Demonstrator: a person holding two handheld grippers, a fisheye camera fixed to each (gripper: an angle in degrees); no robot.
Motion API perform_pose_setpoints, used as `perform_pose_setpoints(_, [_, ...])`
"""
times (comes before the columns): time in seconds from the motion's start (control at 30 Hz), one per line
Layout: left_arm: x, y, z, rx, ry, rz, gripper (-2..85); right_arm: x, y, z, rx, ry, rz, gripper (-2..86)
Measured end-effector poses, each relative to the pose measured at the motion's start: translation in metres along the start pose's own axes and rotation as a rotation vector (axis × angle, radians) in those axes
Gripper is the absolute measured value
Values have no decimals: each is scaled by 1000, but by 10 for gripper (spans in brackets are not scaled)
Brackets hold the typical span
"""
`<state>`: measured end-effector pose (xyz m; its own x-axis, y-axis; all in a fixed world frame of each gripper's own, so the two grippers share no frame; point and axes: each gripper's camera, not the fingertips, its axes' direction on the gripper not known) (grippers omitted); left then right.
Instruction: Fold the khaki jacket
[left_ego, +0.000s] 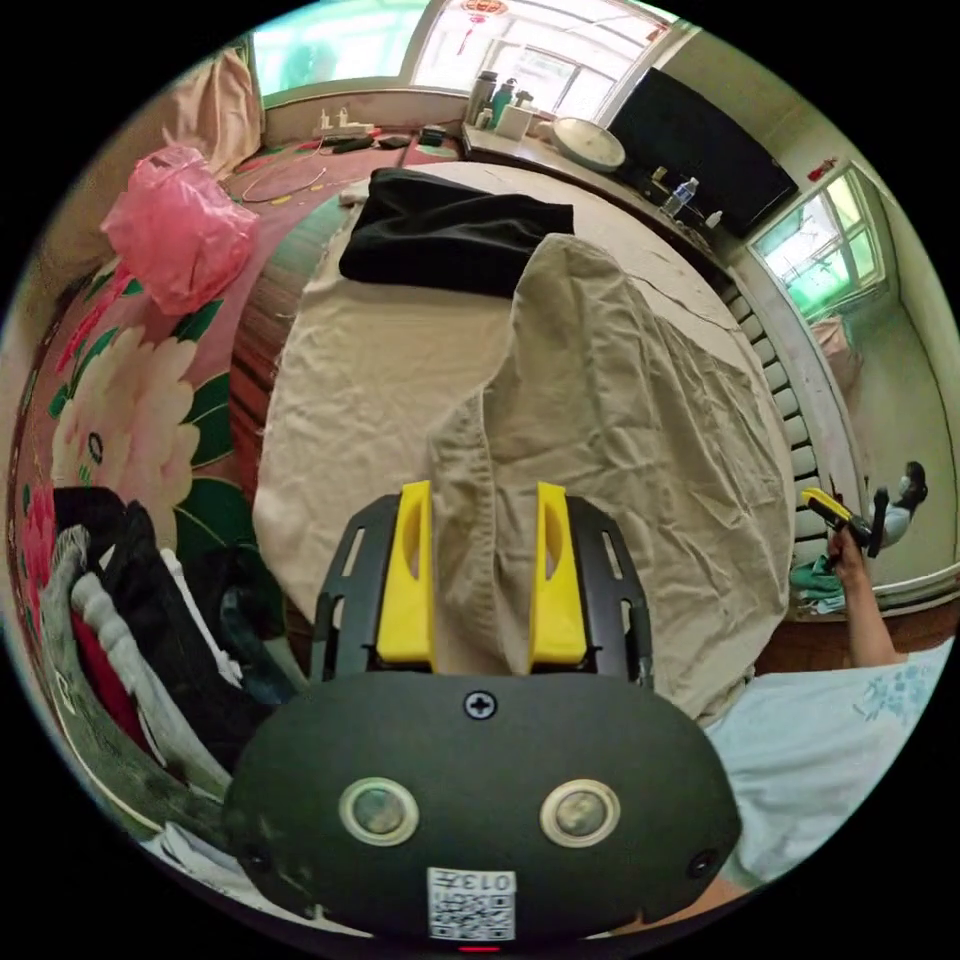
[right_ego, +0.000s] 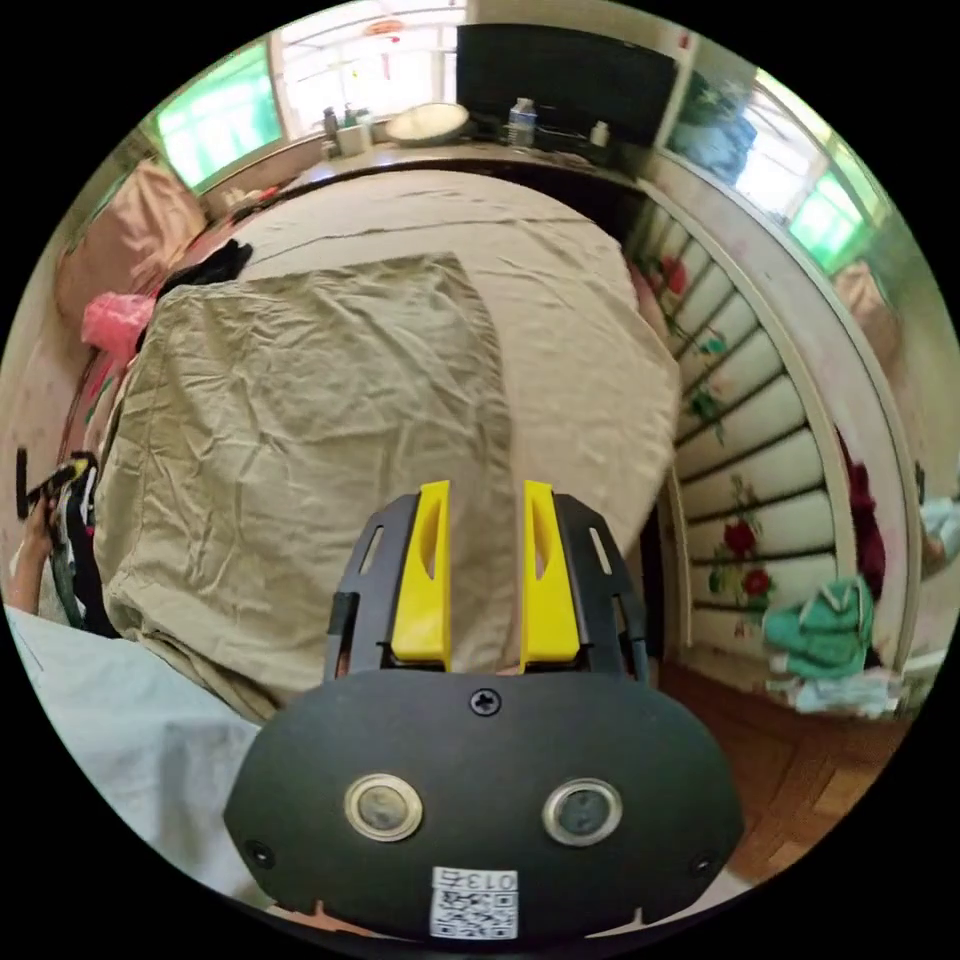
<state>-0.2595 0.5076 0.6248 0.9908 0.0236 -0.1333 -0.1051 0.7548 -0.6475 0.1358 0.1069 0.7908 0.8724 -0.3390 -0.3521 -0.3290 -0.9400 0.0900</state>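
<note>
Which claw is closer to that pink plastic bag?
The left. The left claw, gripping the khaki jacket, is on the same side of the bed as the pink plastic bag; the right claw holds the jacket's far edge, by the slatted panel.

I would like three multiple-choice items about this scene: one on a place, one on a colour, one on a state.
1. Where does the black garment lie?
A. on the far end of the bed
B. on the floor
C. on the windowsill

2. What colour is the plastic bag beside the bed?
A. blue
B. pink
C. white

3. What is the left hand-held gripper doing?
A. standing open over bare sheet
B. holding a bottle
C. holding a fold of the khaki jacket between its jaws

Answers:
1 A, it lies on the bed sheet beyond the jacket.
2 B, the bag is bright pink.
3 C, khaki cloth runs up between the yellow jaws.
</note>
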Motion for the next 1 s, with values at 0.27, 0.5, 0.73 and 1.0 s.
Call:
perform_pose_setpoints(0.27, [-11,-51,60,-72,142,-101,126,-35,-98,74,-23,61,-162,91])
perform_pose_setpoints(0.5, [38,-39,38,-101,-168,61,47,-12,-117,126,-150,45,-126,54])
perform_pose_setpoints(0.73, [-1,5,-4,82,-85,-114,133,3,-150,101,-16,-57,-139,86])
perform_pose_setpoints(1.0, [90,-109,9,144,-27,253,178,-145,-307,120,89,-463,-462,140])
